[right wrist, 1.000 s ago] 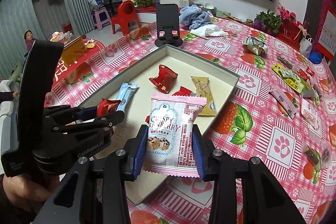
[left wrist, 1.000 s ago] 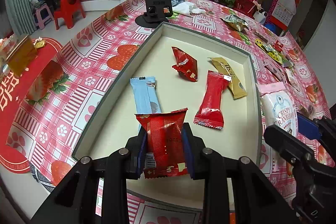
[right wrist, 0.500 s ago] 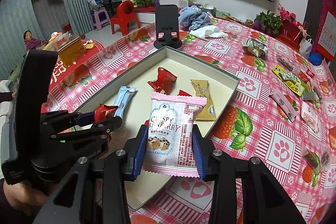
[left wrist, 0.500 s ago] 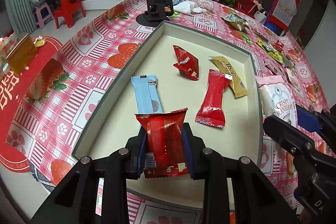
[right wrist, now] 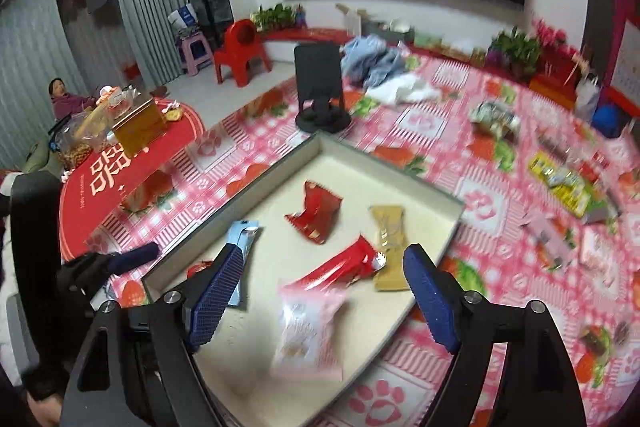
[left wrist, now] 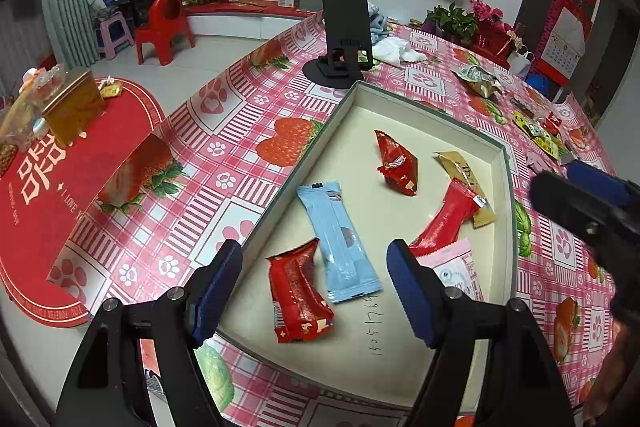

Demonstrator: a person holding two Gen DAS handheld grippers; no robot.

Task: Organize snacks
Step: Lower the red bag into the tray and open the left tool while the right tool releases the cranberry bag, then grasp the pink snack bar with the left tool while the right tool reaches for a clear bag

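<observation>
Six wrapped snacks are counted inside the shallow cream cardboard tray with grey walls. Listed from left to right in the left wrist view, they are: one dark red foil packet lying flat near the front edge, one pale blue long wrapper just beside it, one crumpled red foil packet farther back, one slim bright red stick wrapper, one pink and white pouch partly hidden behind a blue pad, and one gold wrapper whose end is overlapped by the red stick.

The left gripper is held with its jaws spread wide and nothing between them, above the dark red packet. The right gripper is likewise spread wide and empty, above the pink pouch, which is seen blurred in its view.

The tray is set on a table covered with a pink and red checked oilcloth printed with strawberries and paw prints. One black phone stand is placed behind the tray. Several more snack wrappers are scattered on the cloth to the right. One red plastic chair and one large wall screen are seen in the room.
</observation>
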